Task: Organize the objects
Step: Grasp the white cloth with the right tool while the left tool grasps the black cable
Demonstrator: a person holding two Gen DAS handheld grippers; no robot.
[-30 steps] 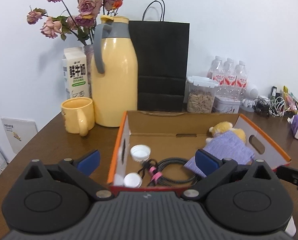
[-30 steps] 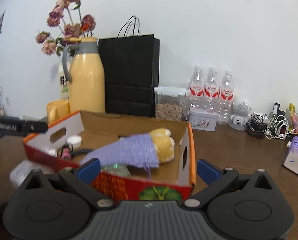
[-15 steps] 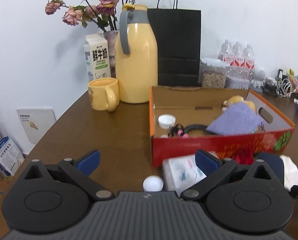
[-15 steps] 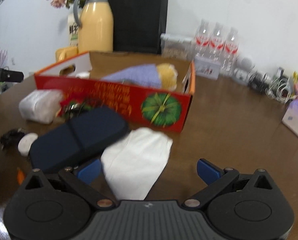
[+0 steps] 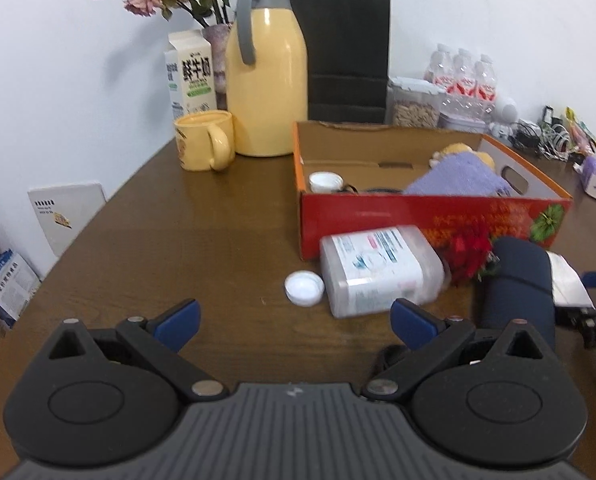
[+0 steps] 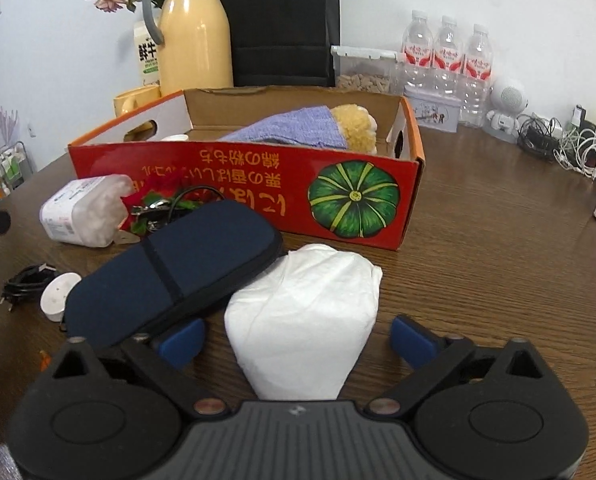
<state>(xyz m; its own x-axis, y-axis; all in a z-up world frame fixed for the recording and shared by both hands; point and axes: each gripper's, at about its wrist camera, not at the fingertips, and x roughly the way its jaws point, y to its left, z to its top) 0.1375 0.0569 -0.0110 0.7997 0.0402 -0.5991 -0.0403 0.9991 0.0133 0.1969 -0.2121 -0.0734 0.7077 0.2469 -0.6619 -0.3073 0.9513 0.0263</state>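
Note:
A red cardboard box [image 6: 258, 184] [image 5: 418, 212] on the brown table holds a plush toy in purple cloth [image 6: 310, 130], a white cap [image 5: 325, 181] and a black cable. In front of it lie a clear plastic jar [image 5: 378, 270], a white lid [image 5: 304, 287], red artificial flowers [image 5: 470, 250], a dark blue case [image 6: 174, 268] and a white folded pack [image 6: 306, 320]. My right gripper [image 6: 298, 338] is open, its jaws on either side of the white pack. My left gripper [image 5: 296, 322] is open and empty, just short of the lid and jar.
A yellow thermos [image 5: 266, 76], yellow mug [image 5: 204, 140], milk carton [image 5: 192, 72], flowers and black paper bag [image 5: 344, 52] stand behind the box. Water bottles [image 6: 446, 60], a food container and cables [image 6: 558, 144] line the back right. A black plug cable [image 6: 26, 280] lies at left.
Both grippers have pulled back from above the box and come down low toward the table. The right one now straddles the white pack; the left one faces the lid and jar.

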